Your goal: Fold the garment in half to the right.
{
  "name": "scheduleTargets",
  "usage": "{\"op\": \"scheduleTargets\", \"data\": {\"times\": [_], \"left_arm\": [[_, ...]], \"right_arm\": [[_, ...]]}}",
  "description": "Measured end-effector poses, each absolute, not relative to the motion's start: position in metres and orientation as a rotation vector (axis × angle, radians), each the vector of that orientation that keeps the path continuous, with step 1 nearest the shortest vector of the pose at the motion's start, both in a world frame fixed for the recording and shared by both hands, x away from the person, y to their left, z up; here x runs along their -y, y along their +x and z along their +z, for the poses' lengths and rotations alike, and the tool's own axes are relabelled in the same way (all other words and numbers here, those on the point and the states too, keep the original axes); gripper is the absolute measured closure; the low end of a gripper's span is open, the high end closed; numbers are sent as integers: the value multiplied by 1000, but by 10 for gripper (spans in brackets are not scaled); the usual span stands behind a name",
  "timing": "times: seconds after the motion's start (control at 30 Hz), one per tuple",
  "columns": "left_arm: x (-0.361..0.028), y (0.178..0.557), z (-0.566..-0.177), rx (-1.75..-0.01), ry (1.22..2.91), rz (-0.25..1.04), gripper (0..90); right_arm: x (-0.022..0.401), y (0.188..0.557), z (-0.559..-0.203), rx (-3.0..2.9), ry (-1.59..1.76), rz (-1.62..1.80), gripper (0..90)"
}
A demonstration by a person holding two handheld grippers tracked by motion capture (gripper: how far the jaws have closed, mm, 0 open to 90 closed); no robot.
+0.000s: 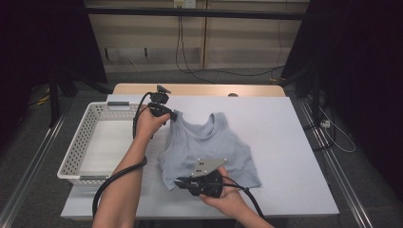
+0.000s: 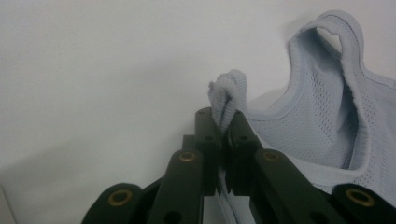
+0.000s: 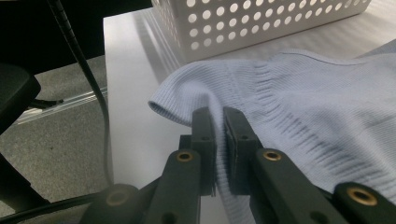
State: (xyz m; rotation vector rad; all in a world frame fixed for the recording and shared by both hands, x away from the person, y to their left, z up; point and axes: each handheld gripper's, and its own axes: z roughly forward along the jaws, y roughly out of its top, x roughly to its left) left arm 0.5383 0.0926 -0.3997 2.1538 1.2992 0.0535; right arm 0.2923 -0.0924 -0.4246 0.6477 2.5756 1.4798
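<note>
Pale blue ribbed knit is pinched at the hem between the fingers of the right gripper, which a person holds nearest the front edge of the white counter; the fingers are closed narrow on a fold of the tank top, whose bottom corner curls just to their left in the right gripper view. From that grip the garment's long axis runs away across the counter, hem near and neckline far, to the left gripper, whose fingers are likewise clamped tight on a bunched shoulder strap, with the mesh-lined neck opening standing just to the right of them in the left gripper view. With both ends held along one side, the top lies flat and spread to the right of the two grips, while a white perforated basket sits on the other side, just beyond the left hand. Any fold or lift would likely turn on this held edge, with the right hand nearer the hem and the left nearer the basket.
</note>
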Motion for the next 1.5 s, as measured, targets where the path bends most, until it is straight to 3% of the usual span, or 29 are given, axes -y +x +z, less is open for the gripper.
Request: {"op": "scheduleTargets", "data": {"times": [1.5], "left_arm": [[-129,535,-389,-1380,2099,51,857]], "right_arm": [[87,292,-423,-2547,606,1502,848]]}}
